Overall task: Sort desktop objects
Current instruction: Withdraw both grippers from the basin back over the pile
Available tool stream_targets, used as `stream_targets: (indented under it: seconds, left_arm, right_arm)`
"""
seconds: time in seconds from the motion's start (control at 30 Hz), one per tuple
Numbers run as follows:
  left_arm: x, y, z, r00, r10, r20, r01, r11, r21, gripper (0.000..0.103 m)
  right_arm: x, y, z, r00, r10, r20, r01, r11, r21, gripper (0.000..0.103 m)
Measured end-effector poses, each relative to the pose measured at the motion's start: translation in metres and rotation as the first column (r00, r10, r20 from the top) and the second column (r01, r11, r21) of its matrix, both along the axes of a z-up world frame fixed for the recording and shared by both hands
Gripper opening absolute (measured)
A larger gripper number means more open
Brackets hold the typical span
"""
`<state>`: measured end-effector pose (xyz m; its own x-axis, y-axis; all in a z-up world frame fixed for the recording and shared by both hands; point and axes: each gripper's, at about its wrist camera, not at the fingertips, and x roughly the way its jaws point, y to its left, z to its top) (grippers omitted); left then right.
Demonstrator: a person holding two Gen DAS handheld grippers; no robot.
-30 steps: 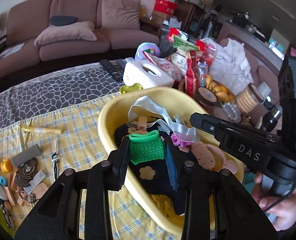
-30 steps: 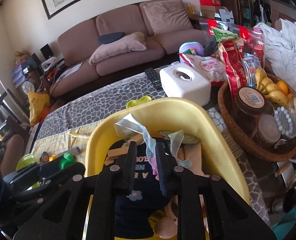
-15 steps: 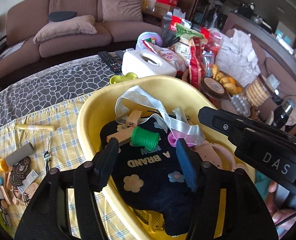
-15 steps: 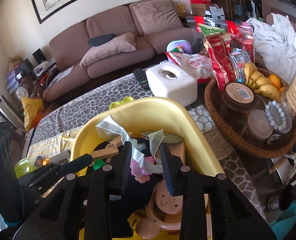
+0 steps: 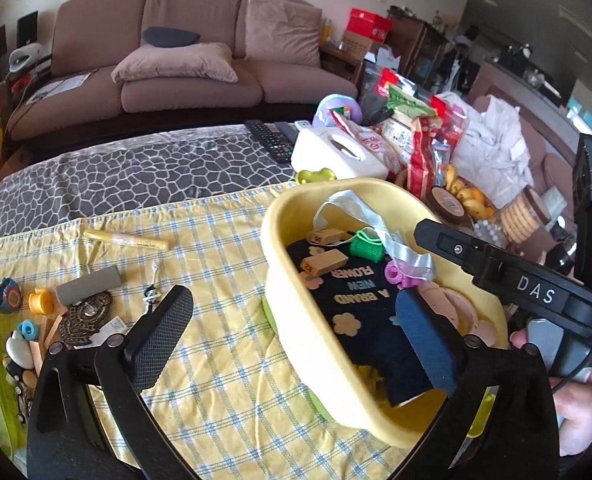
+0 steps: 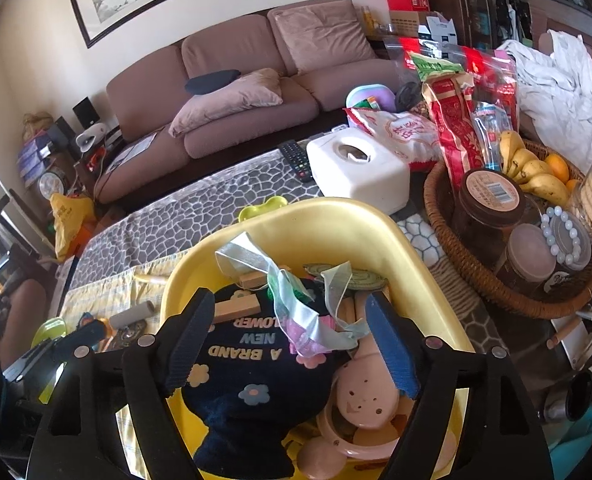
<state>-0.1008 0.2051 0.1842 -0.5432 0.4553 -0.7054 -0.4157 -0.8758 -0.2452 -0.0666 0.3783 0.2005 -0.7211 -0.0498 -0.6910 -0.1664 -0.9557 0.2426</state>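
My left gripper (image 5: 291,330) is opening wide, empty, straddling the yellow tub's (image 5: 296,300) rim; my right gripper (image 6: 291,340) opens over the silver ribbon (image 6: 296,300), gripping nothing.

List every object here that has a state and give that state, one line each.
left gripper: jaws opening, nothing between the pads
right gripper: jaws opening over the ribbon, not gripping
yellow tub: full of sorted items
green mesh roll: lying loose in the tub
silver ribbon: draped loose across the tub's contents
tissue box: slot open at top
brown jar: lid on
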Motion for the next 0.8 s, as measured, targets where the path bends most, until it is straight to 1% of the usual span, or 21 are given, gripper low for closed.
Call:
stream_targets:
  seconds: [0.23,0.37,0.43,0.57,0.73,0.8]
  left_arm:
    - [-0.001,-0.056,-0.011,0.995,0.096,0.013,-0.095,0.995,-0.03,0.103]
    - [-0.001,-0.087,-0.022,0.989,0.143,0.025,-0.141,0.989,-0.054,0.103]
    - [0.001,-0.1,-0.026,0.986,0.167,0.022,-0.166,0.984,-0.066,0.103]
    - [0.002,-0.128,-0.032,0.977,0.215,0.012,-0.213,0.974,-0.078,0.103]
    - [0.002,-0.156,-0.039,0.966,0.257,0.019,-0.254,0.963,-0.093,0.103]
    - [0.001,-0.167,-0.044,0.963,0.268,0.034,-0.264,0.96,-0.098,0.103]
  right_arm:
    - [-0.008,-0.03,0.003,0.999,0.052,-0.001,-0.052,0.998,0.019,0.081]
    - [-0.014,-0.056,0.002,0.995,0.097,0.008,-0.098,0.994,0.044,0.084]
    - [-0.017,-0.072,0.002,0.992,0.124,0.008,-0.124,0.991,0.058,0.085]
    - [-0.022,-0.103,0.001,0.986,0.165,0.011,-0.165,0.982,0.09,0.09]
    - [-0.03,-0.135,-0.004,0.976,0.217,0.02,-0.218,0.97,0.105,0.091]
    - [-0.032,-0.146,-0.006,0.972,0.234,0.026,-0.235,0.965,0.119,0.091]
